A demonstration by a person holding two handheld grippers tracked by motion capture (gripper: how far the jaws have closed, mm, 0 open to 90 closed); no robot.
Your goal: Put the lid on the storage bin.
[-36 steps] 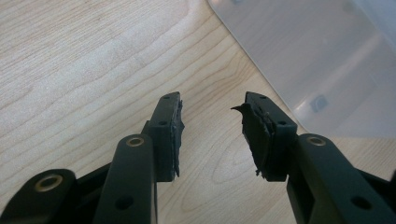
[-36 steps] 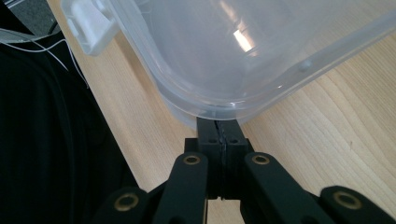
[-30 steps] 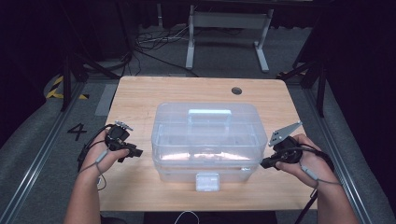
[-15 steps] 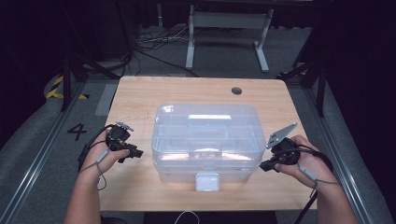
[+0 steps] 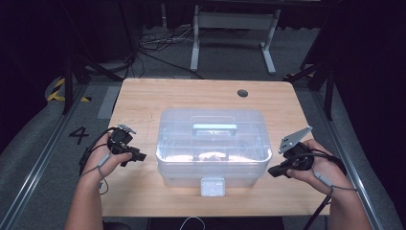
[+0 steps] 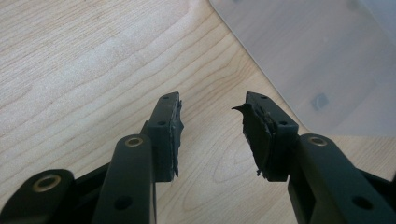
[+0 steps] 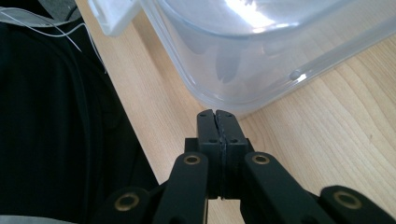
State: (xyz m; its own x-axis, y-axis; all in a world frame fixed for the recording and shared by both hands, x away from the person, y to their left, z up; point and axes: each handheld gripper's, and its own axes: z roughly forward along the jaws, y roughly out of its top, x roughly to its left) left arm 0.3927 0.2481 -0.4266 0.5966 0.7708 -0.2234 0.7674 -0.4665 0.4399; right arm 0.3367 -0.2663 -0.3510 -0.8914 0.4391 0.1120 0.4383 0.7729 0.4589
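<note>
A clear plastic storage box (image 5: 213,143) with a lid, a top handle (image 5: 215,128) and a white front latch (image 5: 212,187) stands in the middle of the wooden table (image 5: 143,103). My left gripper (image 5: 140,156) rests just left of the box, its jaws open with nothing between them (image 6: 212,128); the box's corner (image 6: 317,56) lies ahead at upper right. My right gripper (image 5: 273,171) sits at the box's right front corner, jaws shut and empty (image 7: 216,116), tips close to the box wall (image 7: 243,70).
A round cable hole (image 5: 242,93) sits near the table's far edge. The table's front edge (image 7: 126,116) runs just beside the right gripper. Metal rails and a stand (image 5: 234,28) lie beyond the table on the floor.
</note>
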